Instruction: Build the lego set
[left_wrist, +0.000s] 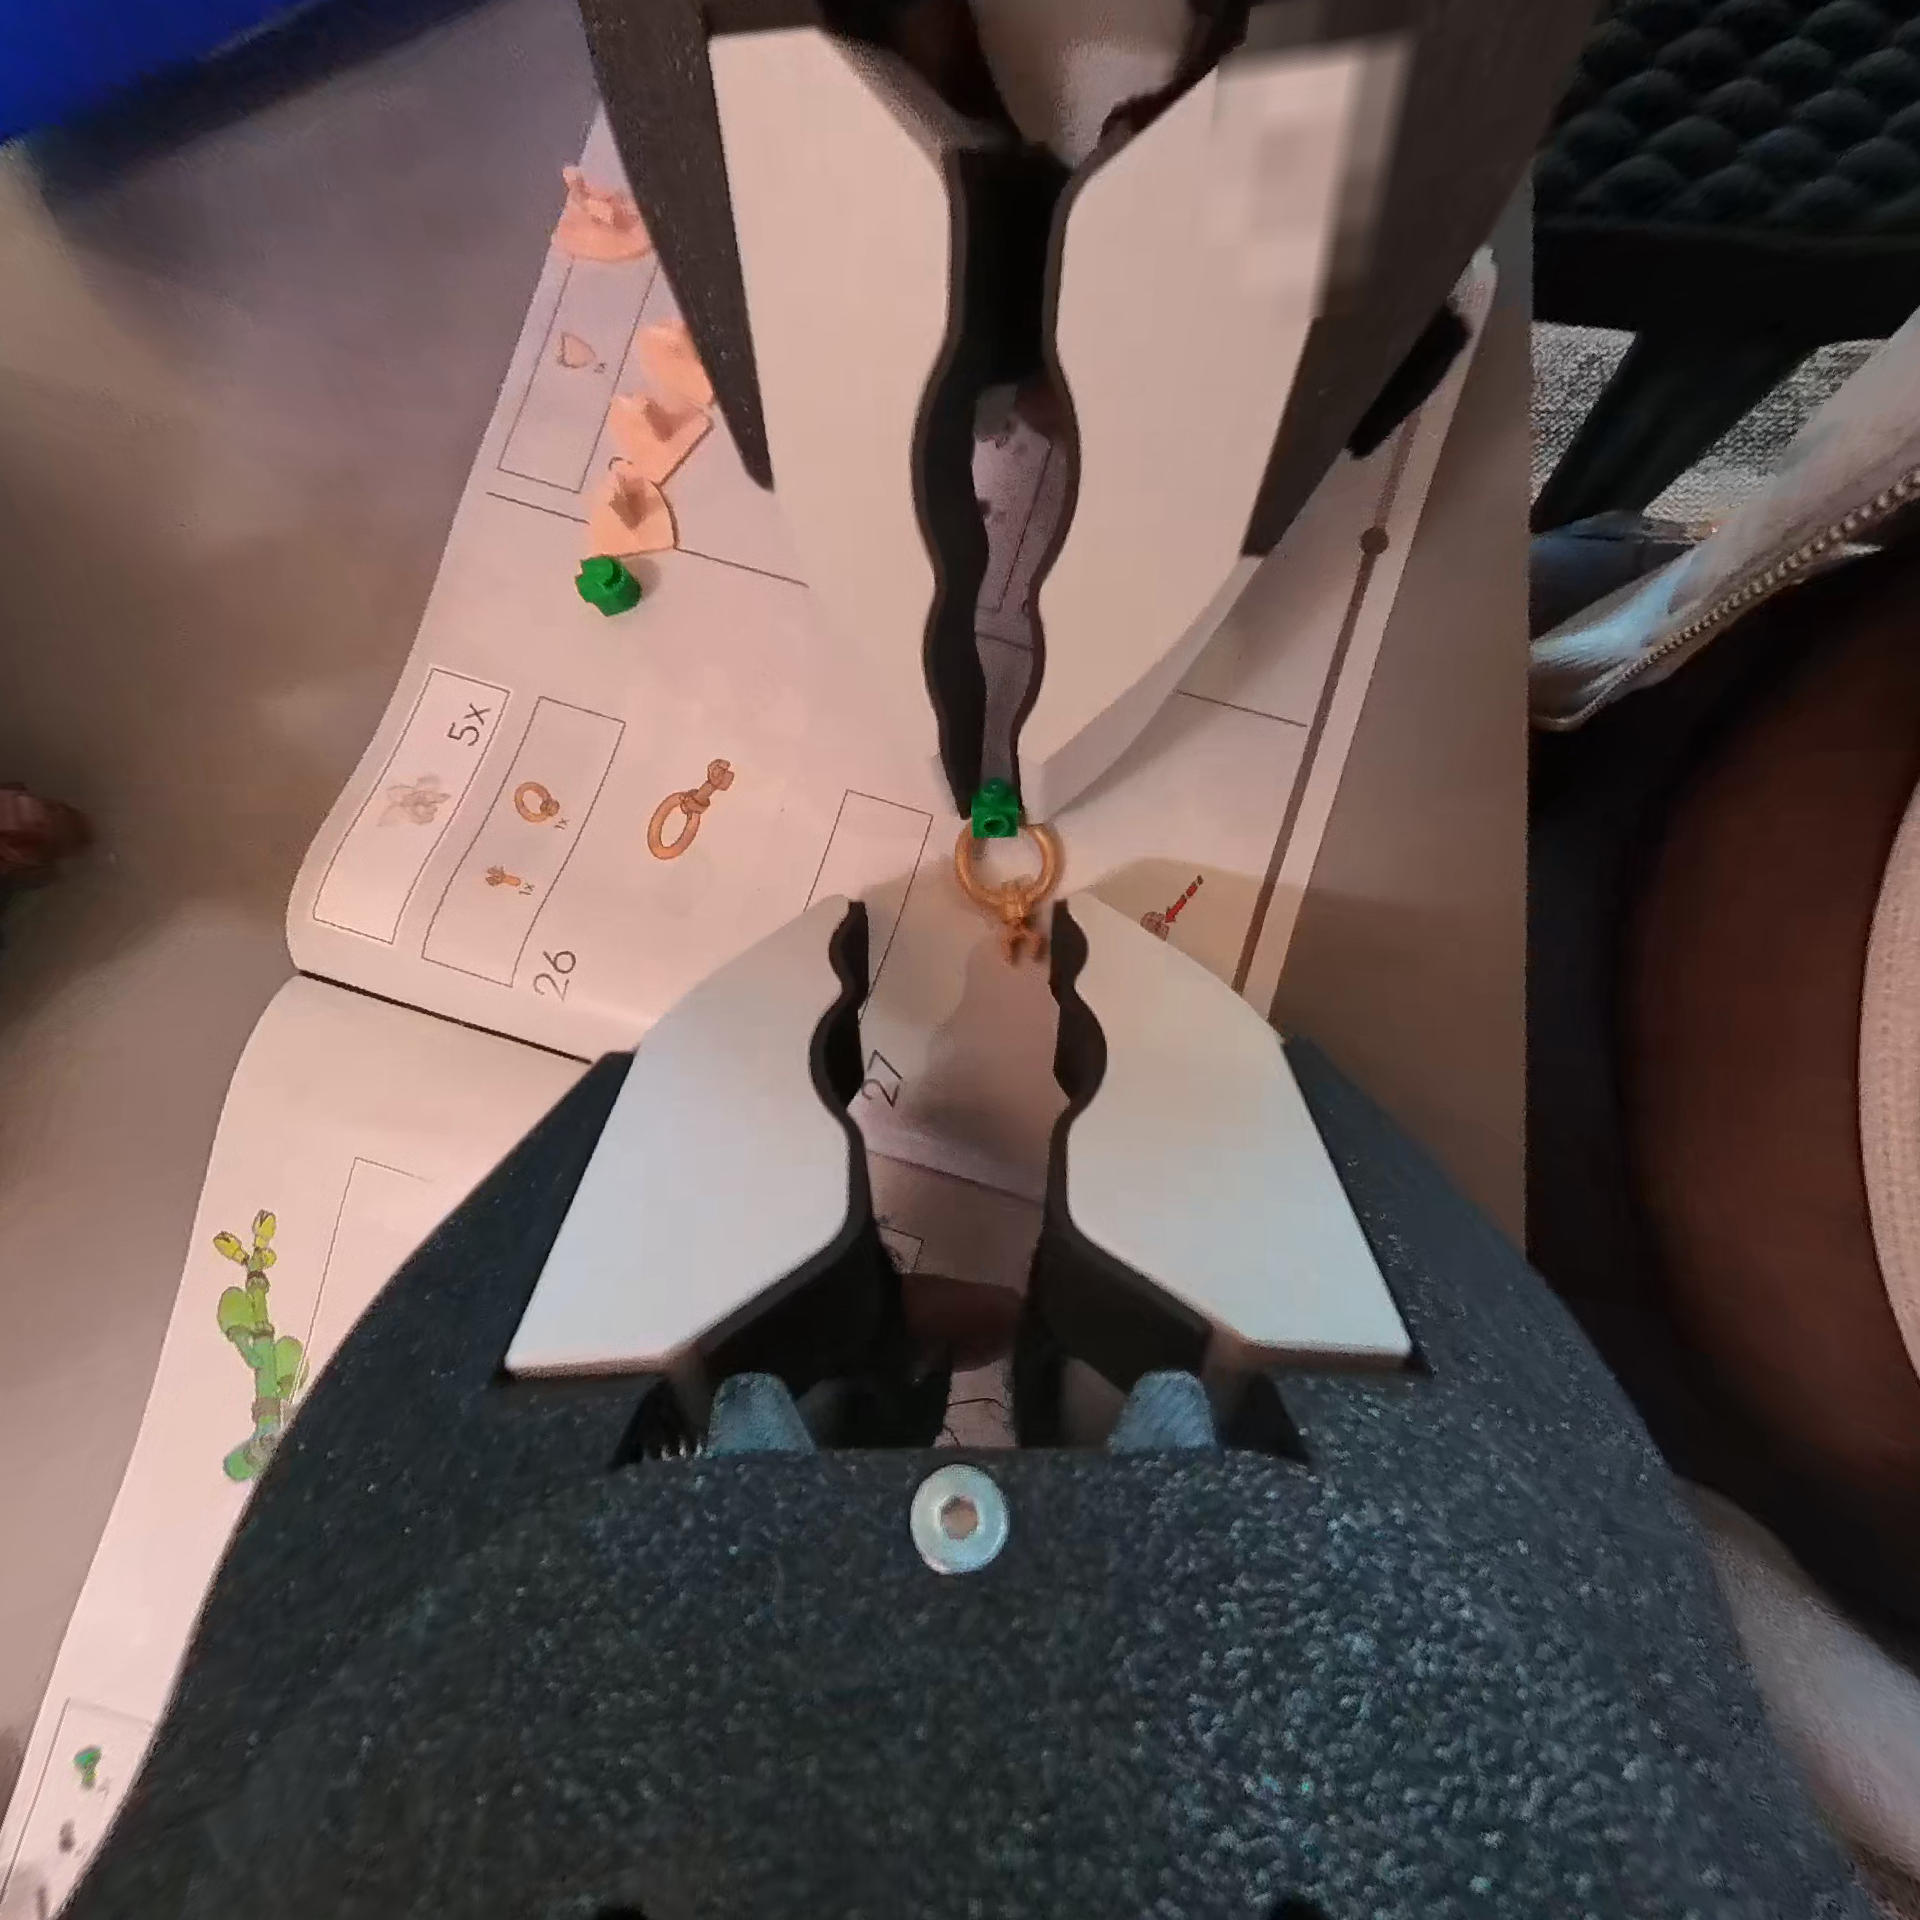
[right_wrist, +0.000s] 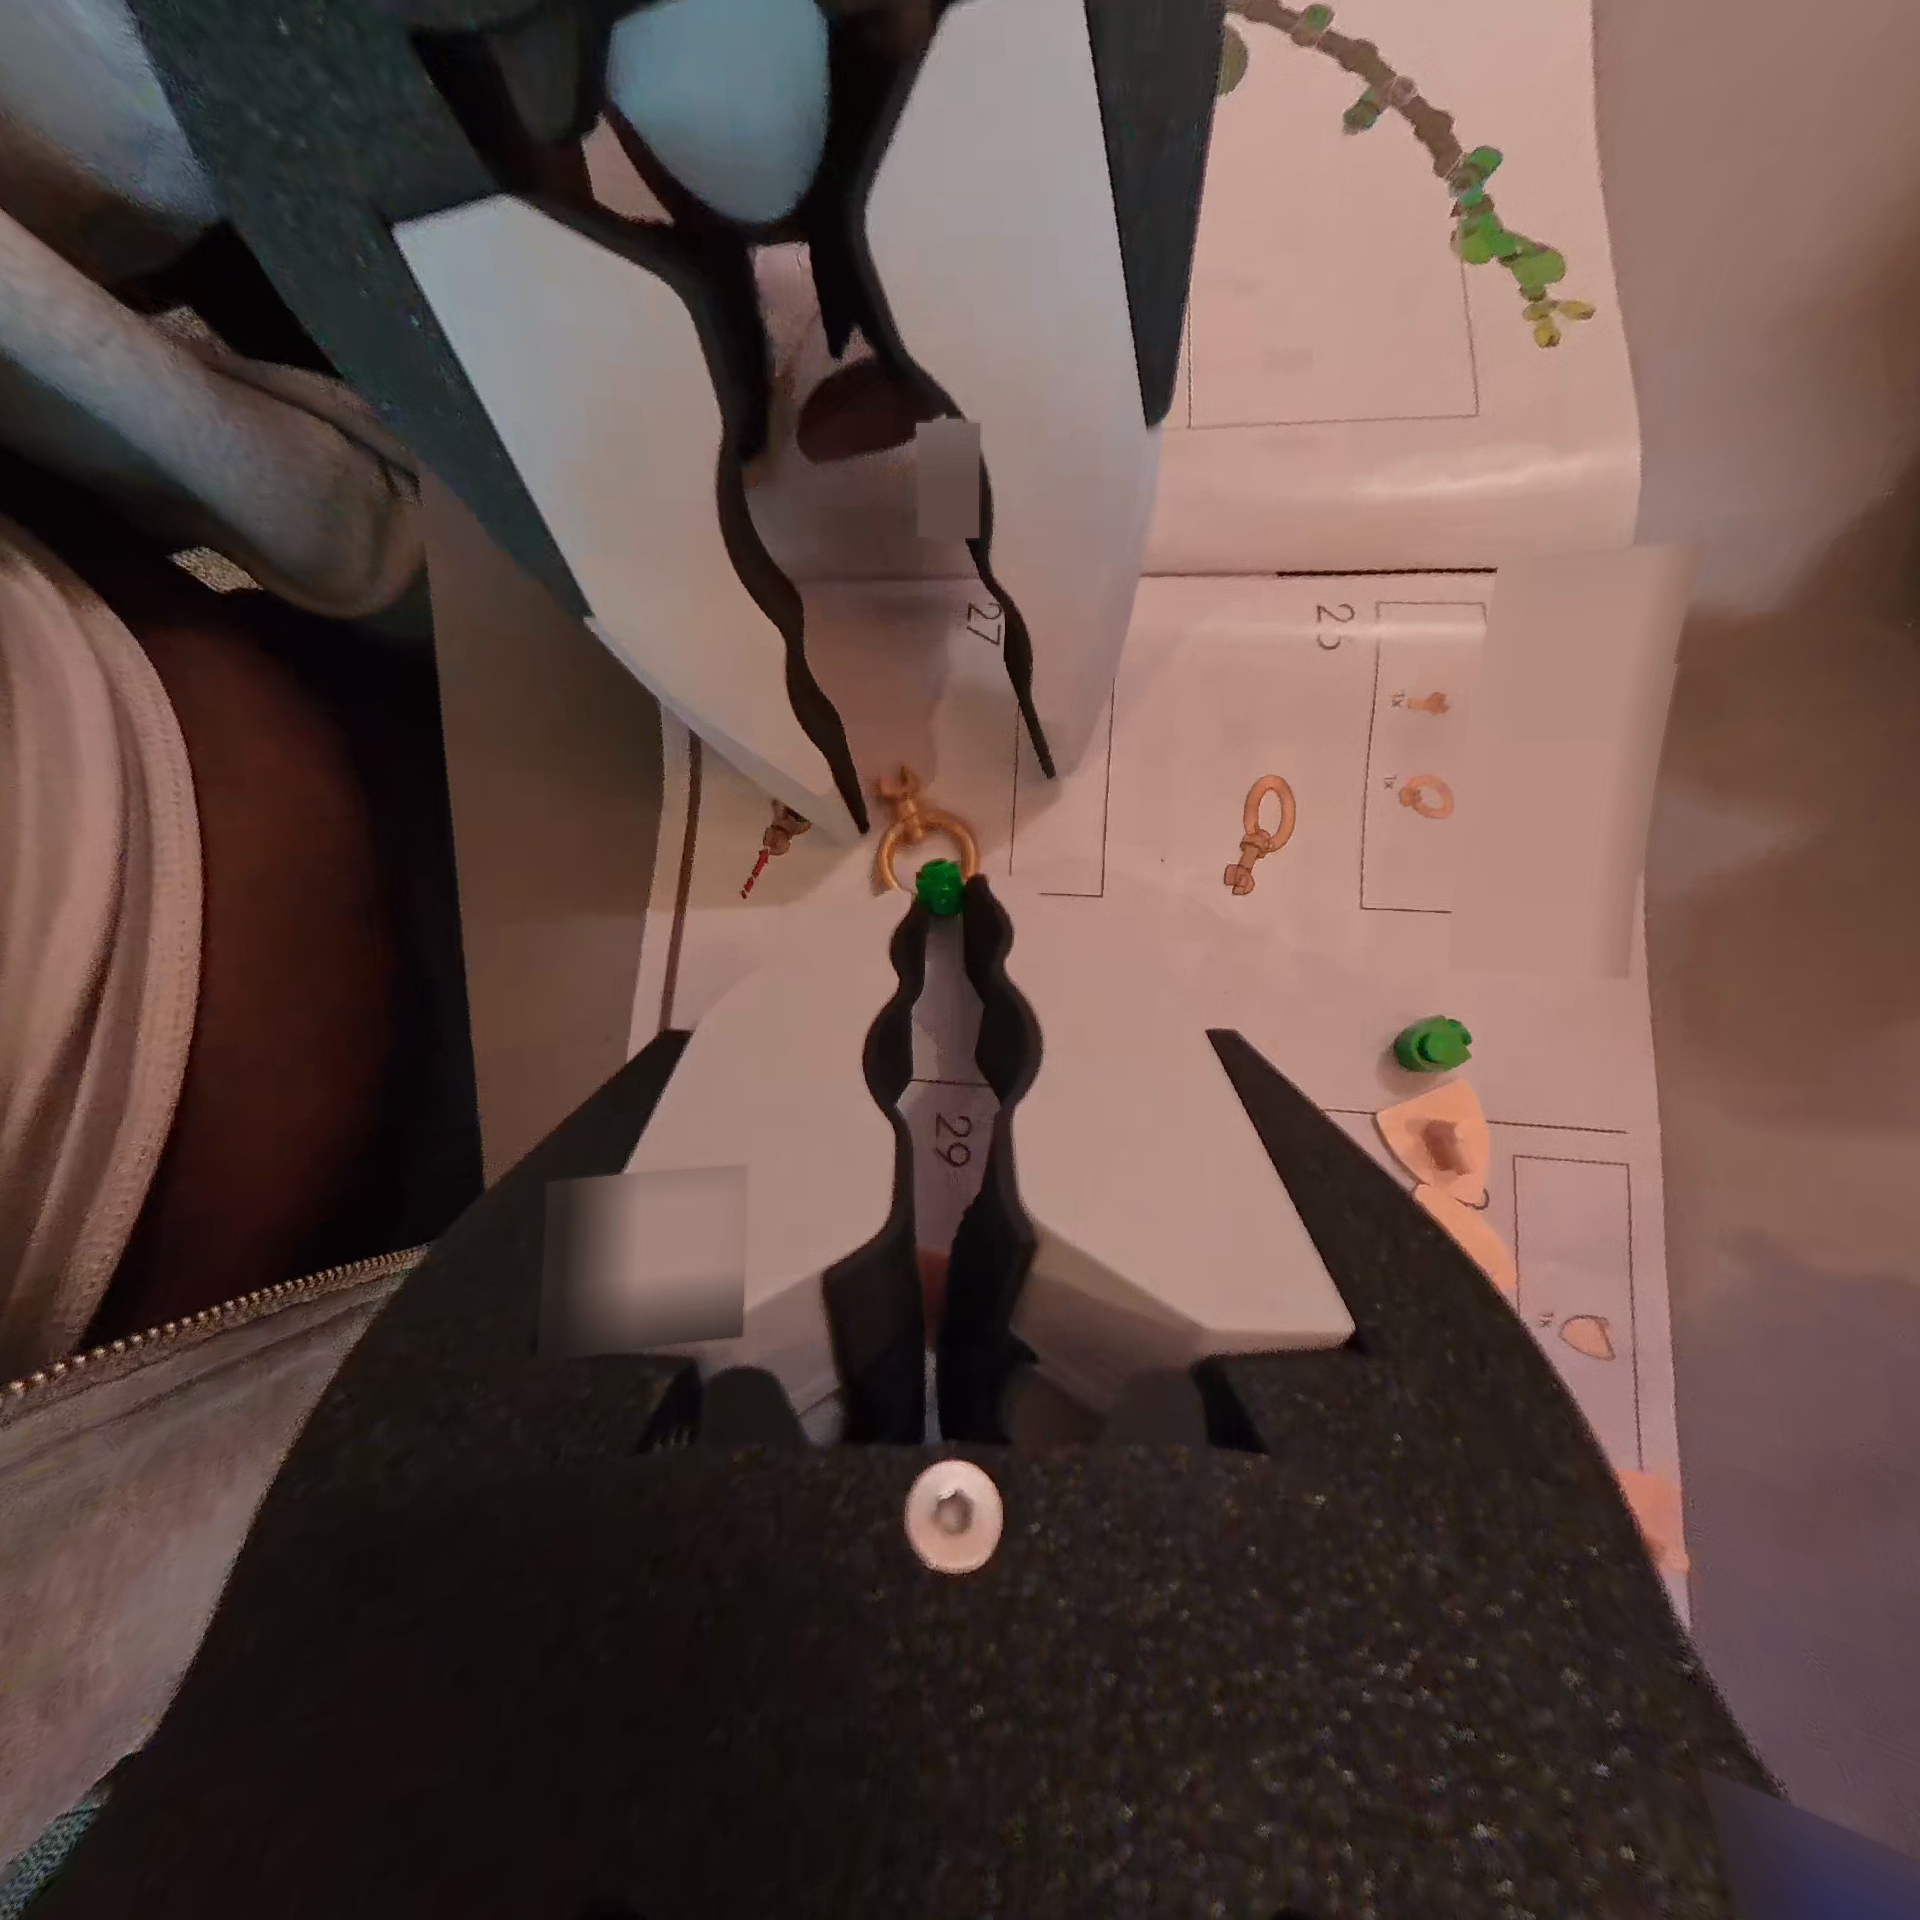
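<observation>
My right gripper (right_wrist: 940, 896) is shut on a small green lego piece (right_wrist: 938, 888). A gold ring piece (right_wrist: 920, 831) with a short stem touches the green piece at its far side. My left gripper (left_wrist: 956, 920) is open, its jaws standing either side of the ring's stem (left_wrist: 1023, 940) without clamping it. In the left wrist view the right gripper (left_wrist: 992, 805) comes in from the top with the green piece (left_wrist: 995, 810) and the gold ring (left_wrist: 1003, 868) just below it. The left gripper also shows in the right wrist view (right_wrist: 951, 795). I cannot tell whether the ring rests on the paper.
An open instruction booklet (left_wrist: 727, 675) lies under both grippers. On it are a loose green piece (left_wrist: 608, 585), also in the right wrist view (right_wrist: 1432, 1044), and several pink petal pieces (left_wrist: 634, 509). A person's zipped clothing (left_wrist: 1766, 582) is close beside the booklet.
</observation>
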